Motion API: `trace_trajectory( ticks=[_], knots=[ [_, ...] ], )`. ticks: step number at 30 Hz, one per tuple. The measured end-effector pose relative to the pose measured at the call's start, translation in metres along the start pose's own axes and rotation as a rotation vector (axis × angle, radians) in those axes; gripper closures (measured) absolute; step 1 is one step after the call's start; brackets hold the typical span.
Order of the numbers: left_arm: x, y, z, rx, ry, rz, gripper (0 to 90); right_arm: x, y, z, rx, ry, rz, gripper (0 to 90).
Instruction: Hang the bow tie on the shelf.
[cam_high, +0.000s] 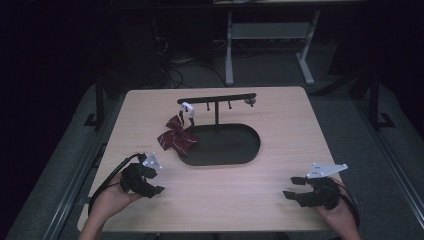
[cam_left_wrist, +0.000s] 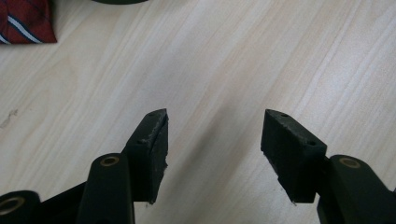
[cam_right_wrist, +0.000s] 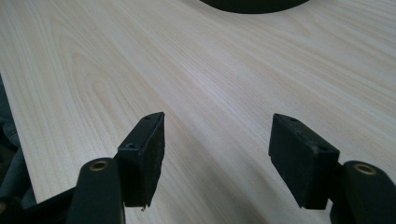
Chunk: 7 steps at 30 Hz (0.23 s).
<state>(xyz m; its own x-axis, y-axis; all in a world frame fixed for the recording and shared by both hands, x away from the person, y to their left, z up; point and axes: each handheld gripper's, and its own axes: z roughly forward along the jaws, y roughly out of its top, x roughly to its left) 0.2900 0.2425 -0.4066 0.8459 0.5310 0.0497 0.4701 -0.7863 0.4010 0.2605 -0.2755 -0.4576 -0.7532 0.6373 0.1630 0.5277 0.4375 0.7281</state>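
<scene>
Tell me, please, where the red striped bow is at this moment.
In the high view the red striped bow hangs from the left end of the black stand, over the left edge of its oval base, beyond the left gripper.

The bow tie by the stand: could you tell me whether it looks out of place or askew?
Somewhat, yes. The red striped bow tie hangs tilted from a white clip at the left end of the black hanger stand, and its lower edge droops over the rim of the oval base tray instead of hanging free. Both tongs rest open, away from it.
</scene>
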Motion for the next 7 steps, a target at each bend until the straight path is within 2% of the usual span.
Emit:
trace_trajectory(
  ticks=[5,7],
  knots=[
    [-0.008,-0.01,0.0,-0.043,0.013,-0.016,40.9,0.001,-0.001,-0.001,-0.002,0.003,0.016,35.6],
    [-0.011,-0.013,0.001,-0.054,0.019,-0.02,40.4,0.001,-0.001,-0.001,-0.007,0.003,0.005,35.6]
  ],
)
